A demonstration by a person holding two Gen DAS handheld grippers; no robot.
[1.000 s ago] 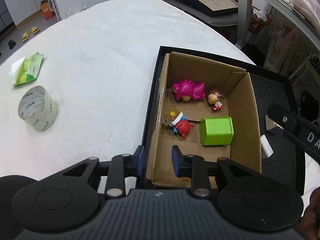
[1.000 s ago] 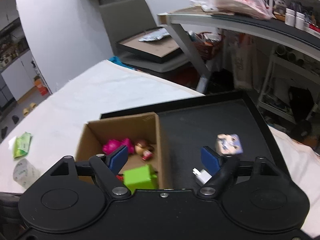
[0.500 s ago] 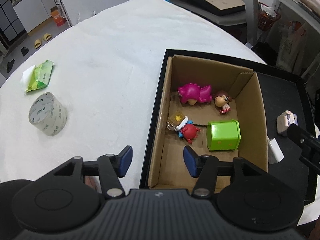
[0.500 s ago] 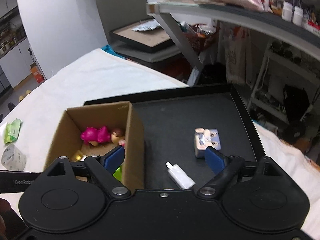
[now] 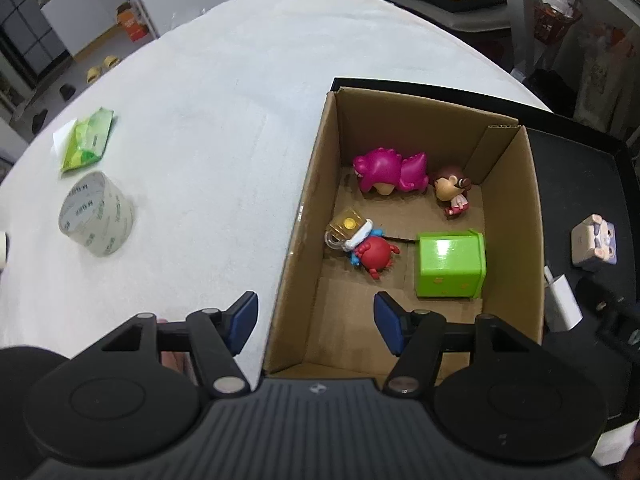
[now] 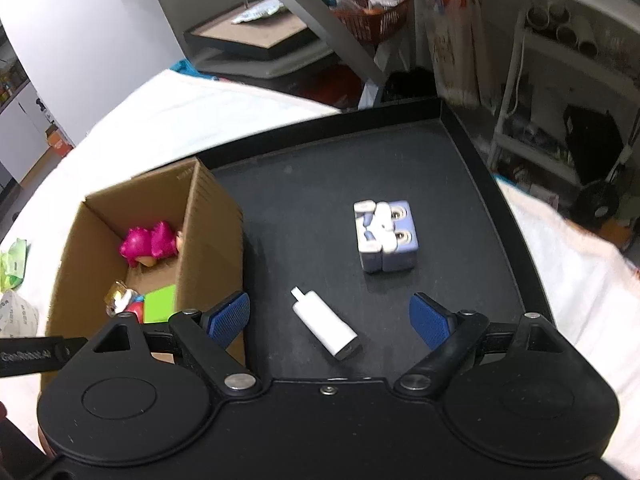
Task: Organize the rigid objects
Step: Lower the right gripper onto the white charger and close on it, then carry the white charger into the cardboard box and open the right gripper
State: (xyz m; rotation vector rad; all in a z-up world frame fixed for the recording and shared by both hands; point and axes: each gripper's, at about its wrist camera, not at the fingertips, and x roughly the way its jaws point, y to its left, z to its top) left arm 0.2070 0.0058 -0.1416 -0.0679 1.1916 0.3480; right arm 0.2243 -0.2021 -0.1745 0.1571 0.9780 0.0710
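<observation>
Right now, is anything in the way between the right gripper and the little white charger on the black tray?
Nothing visible. The white charger lies on the black tray between the open right hand-held gripper fingers; the cube toy sits farther back, apart.

Four toys lie in the cardboard box (image 5: 516,216); a blue-white cube figure (image 6: 385,235) and white adapter (image 6: 325,327) rest on the black tray (image 6: 320,184).
</observation>
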